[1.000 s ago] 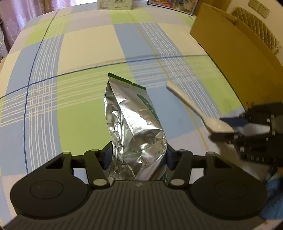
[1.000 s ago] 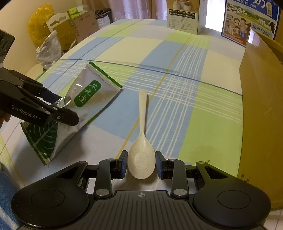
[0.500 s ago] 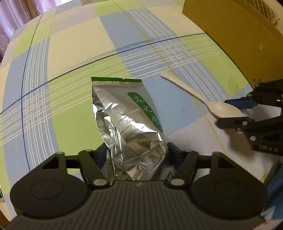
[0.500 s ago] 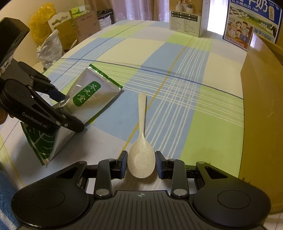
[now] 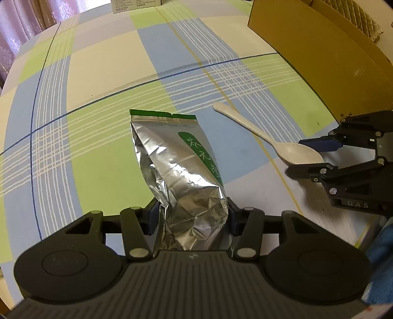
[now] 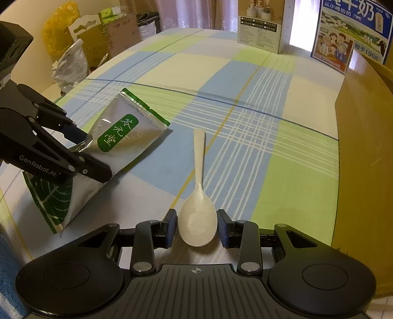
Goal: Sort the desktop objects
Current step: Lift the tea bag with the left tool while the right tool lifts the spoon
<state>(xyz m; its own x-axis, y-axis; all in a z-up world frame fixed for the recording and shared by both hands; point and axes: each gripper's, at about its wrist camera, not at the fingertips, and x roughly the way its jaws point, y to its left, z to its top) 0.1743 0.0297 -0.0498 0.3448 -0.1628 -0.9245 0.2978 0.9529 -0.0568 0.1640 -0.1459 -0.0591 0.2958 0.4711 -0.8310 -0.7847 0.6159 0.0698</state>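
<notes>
Left gripper (image 5: 190, 216) is pointing steeply down at the counter (image 5: 103, 73) (checked blue, green and cream cloth), its jaws sitting on either side of the crumpled lower end of the foil pouch (image 5: 179, 166); jaws have just been closing, and the blue pads are pressing the foil on both sides, so it is gripping the pouch. Pouch is lying along the cloth with its green-edged top pointing away from the left camera, green label with white characters facing up, bottom end lifting off the cloth in the right view (image 6: 118, 137). Right gripper (image 6: 196, 227) is straddling the bowl of the cream spoon (image 6: 198, 216), which is lying flat, handle pointing away toward the middle of the counter. Its jaws are standing narrowly apart, a thin gap showing on each side of the bowl, pads not quite touching. In the left view the spoon (image 5: 270, 143) is lying just right of the pouch, apart from it, bowl between the right gripper's (image 5: 308, 157) jaws. Cardboard box (image 6: 366, 152) is standing along the right edge. Two printed cartons (image 6: 262, 23) are standing at the far end.
</notes>
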